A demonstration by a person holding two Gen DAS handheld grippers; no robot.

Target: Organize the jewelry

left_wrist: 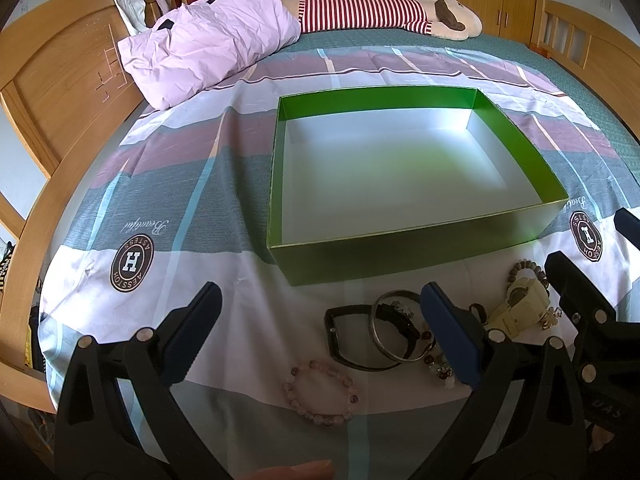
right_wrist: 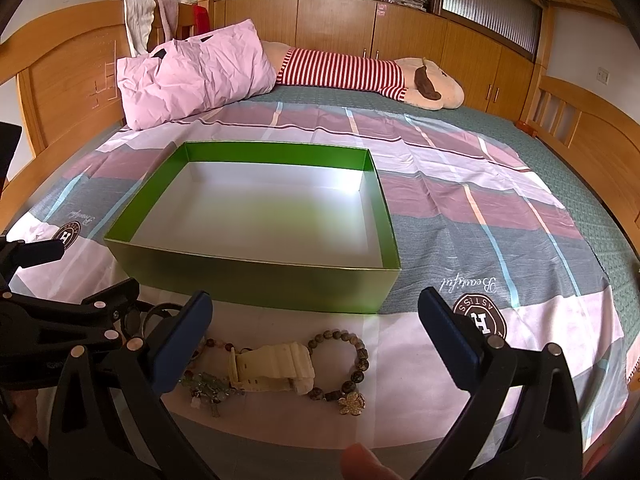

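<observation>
Pink bead bracelet [left_wrist: 320, 390] nearest, between wide-open, empty left gripper [left_wrist: 320, 330]. Right gripper [right_wrist: 316, 332] also wide open, empty. Cream watch [right_wrist: 272, 368], beaded bracelets just in front of green box [right_wrist: 256, 280].

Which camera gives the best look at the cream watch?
The right wrist view. The cream watch lies whole and unblocked there, between the open fingers of the right gripper. In the left wrist view the watch sits off to the right edge, smaller, between a finger of the left gripper and the other gripper's black arm.
</observation>
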